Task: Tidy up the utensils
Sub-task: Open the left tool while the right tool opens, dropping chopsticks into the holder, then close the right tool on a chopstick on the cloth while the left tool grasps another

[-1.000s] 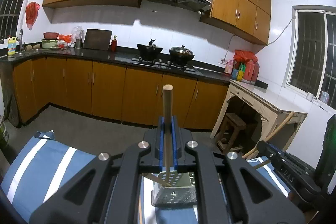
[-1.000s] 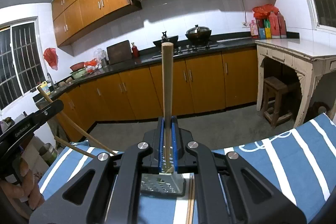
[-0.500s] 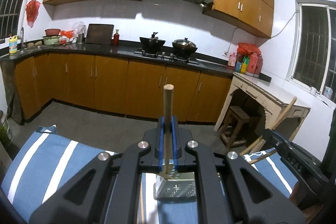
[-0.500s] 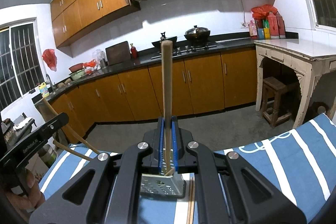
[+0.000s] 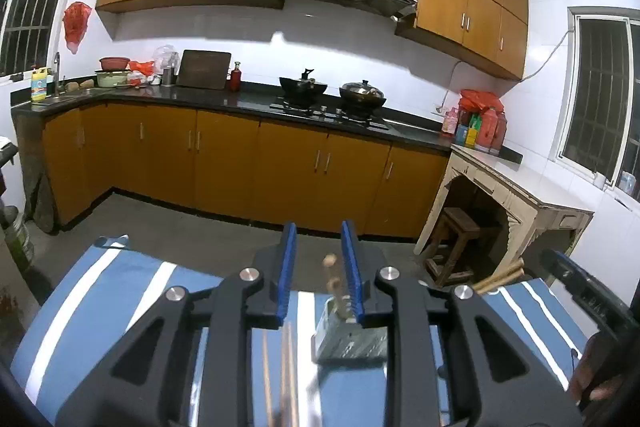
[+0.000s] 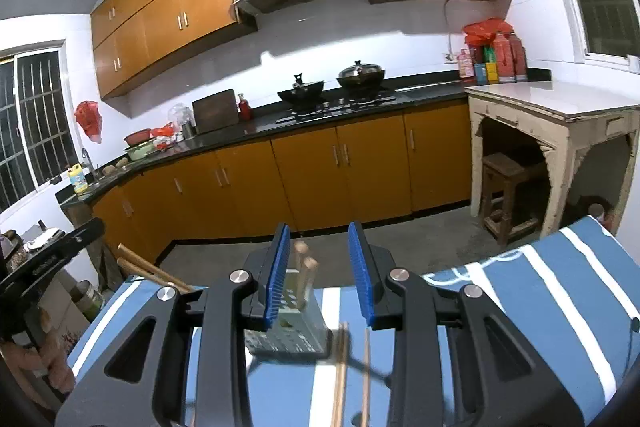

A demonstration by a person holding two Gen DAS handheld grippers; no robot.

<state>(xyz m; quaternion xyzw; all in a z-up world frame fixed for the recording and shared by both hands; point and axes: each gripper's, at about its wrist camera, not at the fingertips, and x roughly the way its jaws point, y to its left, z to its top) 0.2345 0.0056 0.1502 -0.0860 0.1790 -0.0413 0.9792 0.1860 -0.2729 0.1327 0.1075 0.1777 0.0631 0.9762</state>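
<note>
Our left gripper [image 5: 319,277] is spread wide and holds nothing; our right gripper [image 6: 320,273] is spread the same way. Between both sets of blue pads stands the holder [image 5: 349,335], a perforated metal box on the striped tabletop [image 6: 540,307]. Two chopsticks [image 6: 305,275] stand in the holder. More sticks [image 6: 352,375] lie loose on the tabletop just beside the holder.

counter: black worktop [image 5: 248,103] running along orange cabinets [image 5: 224,163]
stove: a black wok [image 5: 303,85] and a lidded pan [image 5: 362,93] side by side
left corner: red bowl [image 5: 115,63], yellow bottle [image 5: 39,89] by the sink
wall: cutting board [image 5: 204,69] leaning, red bottle [image 5: 235,78] beside it
right: pale table [image 6: 560,107], wooden stool [image 6: 506,195] underneath
</note>
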